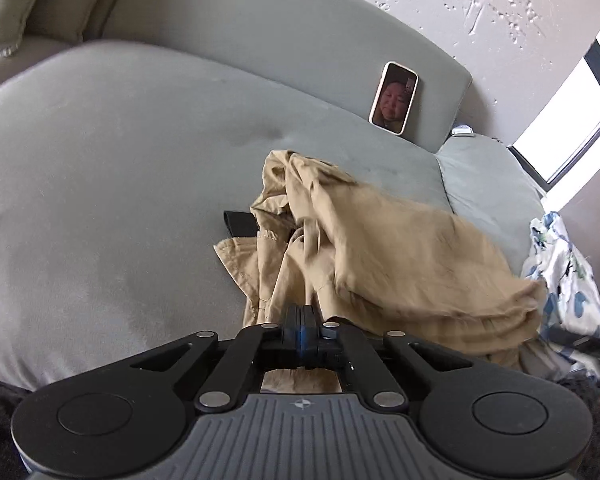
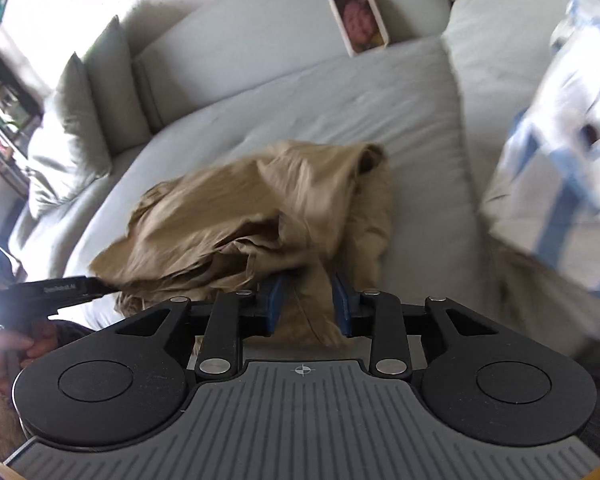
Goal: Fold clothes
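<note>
- The tan garment (image 1: 380,256) lies crumpled in a heap on the grey sofa seat cushion (image 1: 112,168), near the cushion's front edge.
- The left gripper (image 1: 299,316) has its jaws pressed together with a fold of the tan garment pinched between them; cloth trails from the tips up onto the heap.
- The right gripper (image 2: 307,300) has its jaws partly apart; the tan garment runs through the gap, and the blue pads (image 2: 277,300) seem not to press on it, though blur makes this hard to tell.
- In the right wrist view, the left gripper reaches into the tan garment's left edge, with a hand (image 2: 18,346) on its handle.
- A phone (image 1: 393,98) leans upright against the sofa backrest, behind the tan garment.
- A white and blue patterned cloth (image 1: 564,276) sits to the right of the tan garment, beyond the cushion's edge.
- Grey pillows (image 2: 80,132) stand at the far left end of the sofa, well apart from the tan garment.
</note>
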Available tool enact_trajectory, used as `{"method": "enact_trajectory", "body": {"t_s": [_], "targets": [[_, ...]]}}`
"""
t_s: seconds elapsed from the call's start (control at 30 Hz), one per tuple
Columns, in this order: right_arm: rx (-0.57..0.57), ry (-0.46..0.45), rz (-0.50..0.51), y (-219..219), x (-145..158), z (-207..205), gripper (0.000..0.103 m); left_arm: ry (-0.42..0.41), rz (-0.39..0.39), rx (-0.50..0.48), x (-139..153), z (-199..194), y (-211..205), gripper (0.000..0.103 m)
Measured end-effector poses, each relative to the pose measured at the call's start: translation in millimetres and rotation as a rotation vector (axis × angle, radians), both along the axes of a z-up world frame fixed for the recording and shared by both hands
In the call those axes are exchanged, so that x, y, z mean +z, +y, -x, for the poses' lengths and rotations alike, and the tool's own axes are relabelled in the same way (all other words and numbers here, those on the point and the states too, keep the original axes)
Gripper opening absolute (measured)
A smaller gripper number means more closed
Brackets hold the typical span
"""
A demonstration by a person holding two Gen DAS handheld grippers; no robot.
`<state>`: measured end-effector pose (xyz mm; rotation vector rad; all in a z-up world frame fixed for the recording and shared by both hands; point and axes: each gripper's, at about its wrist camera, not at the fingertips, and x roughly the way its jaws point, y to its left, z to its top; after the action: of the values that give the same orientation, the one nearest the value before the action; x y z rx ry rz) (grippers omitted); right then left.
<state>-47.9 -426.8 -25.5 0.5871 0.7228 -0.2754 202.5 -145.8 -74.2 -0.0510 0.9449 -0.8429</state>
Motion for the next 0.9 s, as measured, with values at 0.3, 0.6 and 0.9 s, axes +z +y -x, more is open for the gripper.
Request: {"method": "enact_trajectory", "body": {"t_s": [0.3, 0.6, 0.9], "targets": [[-0.075, -0.092, 0.004, -2, 43, -44, 0.043, 0.014, 0.040, 0.061, 7, 6, 12, 0.000], [-0.003, 0.170, -0.018, 16, -29, -106, 0.041, 0.090, 0.111, 0.208, 27, -9, 22, 0.048], [-0.009, 0.138, -0.069, 11, -33, -82, 0.042, 0.292, 0.159, 0.215, 33, -21, -4, 0.044]]}}
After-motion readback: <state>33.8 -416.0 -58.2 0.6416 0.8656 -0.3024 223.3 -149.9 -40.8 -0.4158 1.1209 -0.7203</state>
